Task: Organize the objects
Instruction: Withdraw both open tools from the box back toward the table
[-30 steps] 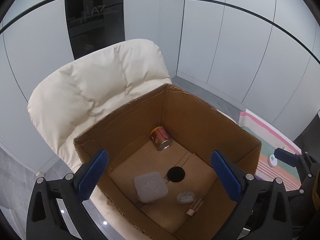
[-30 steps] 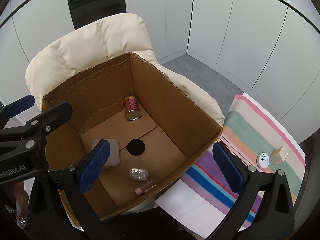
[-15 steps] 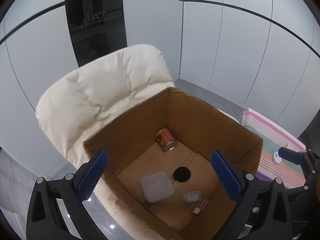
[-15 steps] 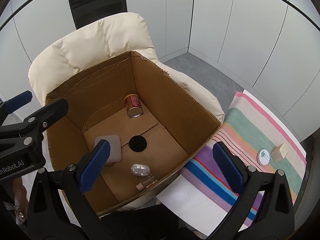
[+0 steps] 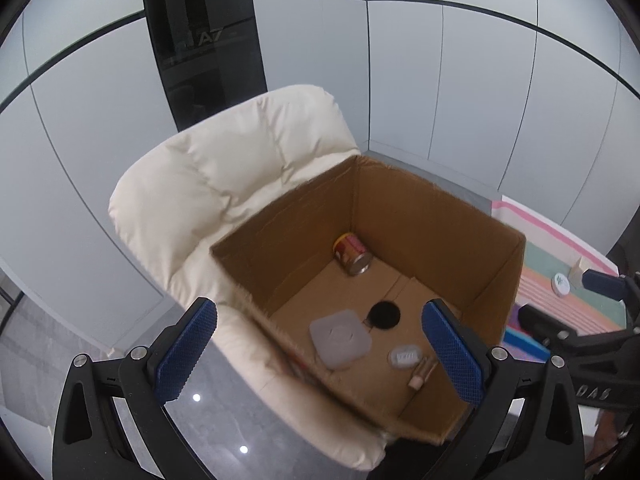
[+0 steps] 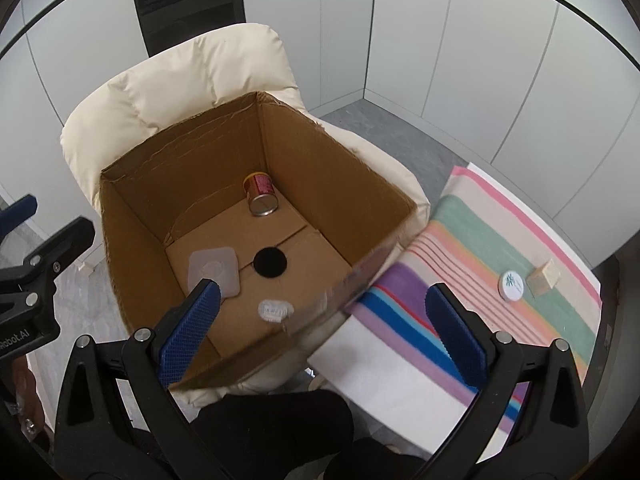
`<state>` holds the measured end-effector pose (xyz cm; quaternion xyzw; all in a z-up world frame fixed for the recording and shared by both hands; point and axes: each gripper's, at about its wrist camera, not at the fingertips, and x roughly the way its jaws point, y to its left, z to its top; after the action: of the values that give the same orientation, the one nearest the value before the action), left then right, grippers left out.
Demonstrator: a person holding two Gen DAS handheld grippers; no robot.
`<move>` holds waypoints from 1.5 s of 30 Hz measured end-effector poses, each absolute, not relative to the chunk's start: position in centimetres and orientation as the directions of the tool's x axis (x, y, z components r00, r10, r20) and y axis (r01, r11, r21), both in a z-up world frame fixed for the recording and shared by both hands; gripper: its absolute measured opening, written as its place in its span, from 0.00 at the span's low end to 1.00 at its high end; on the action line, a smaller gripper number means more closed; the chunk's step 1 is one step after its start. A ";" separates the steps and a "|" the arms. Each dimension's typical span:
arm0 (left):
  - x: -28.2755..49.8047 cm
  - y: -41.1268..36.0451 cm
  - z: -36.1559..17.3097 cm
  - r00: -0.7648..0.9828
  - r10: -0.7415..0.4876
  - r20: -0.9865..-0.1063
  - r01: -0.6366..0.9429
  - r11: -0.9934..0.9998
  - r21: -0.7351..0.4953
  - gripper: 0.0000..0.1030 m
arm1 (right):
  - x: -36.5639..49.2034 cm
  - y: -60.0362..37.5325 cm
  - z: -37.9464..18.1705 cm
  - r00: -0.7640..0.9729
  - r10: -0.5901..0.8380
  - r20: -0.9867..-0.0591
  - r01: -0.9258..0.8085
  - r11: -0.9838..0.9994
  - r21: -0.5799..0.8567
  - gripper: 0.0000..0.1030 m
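A cardboard box sits on a cream padded chair at the centre of the right wrist view, already holding four items: a red can lying on its side at the far wall, a pale square pad, a small oval case and, seen only in the left wrist view, a small wooden piece near the front wall. Two items remain outside, at the right edge of the frame on a striped cloth: a round white lid and a wooden cube, just beside each other. The job looks more than half done, with those two likely next. The right gripper hangs above the box's near corner, jaws wide apart and empty, angled between box and cloth. The left gripper hovers over the box's left rim, also spread open and holding nothing.
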<state>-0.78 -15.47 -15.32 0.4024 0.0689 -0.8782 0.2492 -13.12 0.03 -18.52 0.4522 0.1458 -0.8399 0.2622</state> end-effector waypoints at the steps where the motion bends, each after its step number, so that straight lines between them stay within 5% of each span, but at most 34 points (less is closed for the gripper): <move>1: -0.3 -15.4 -15.3 -0.547 -0.383 -0.745 0.496 -0.864 0.080 1.00 | -12.7 0.4 -18.4 -0.454 -0.307 -0.836 0.566 -0.824 -0.005 1.00; 24: 10.6 -10.5 -17.0 -0.521 -0.320 -0.791 0.474 -0.880 0.044 1.00 | -0.3 9.4 -17.4 -0.445 -0.290 -0.847 0.505 -0.863 0.030 1.00; 45: 8.6 -7.0 -16.8 -0.547 -0.262 -0.795 0.354 -0.933 0.064 1.00 | 0.4 13.7 -17.2 -0.474 -0.265 -0.840 0.427 -0.903 0.044 1.00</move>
<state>8.61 -7.02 -16.80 0.4422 0.0522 -0.8780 0.1755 0.38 13.68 -17.23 0.4712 0.0858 -0.8541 0.2026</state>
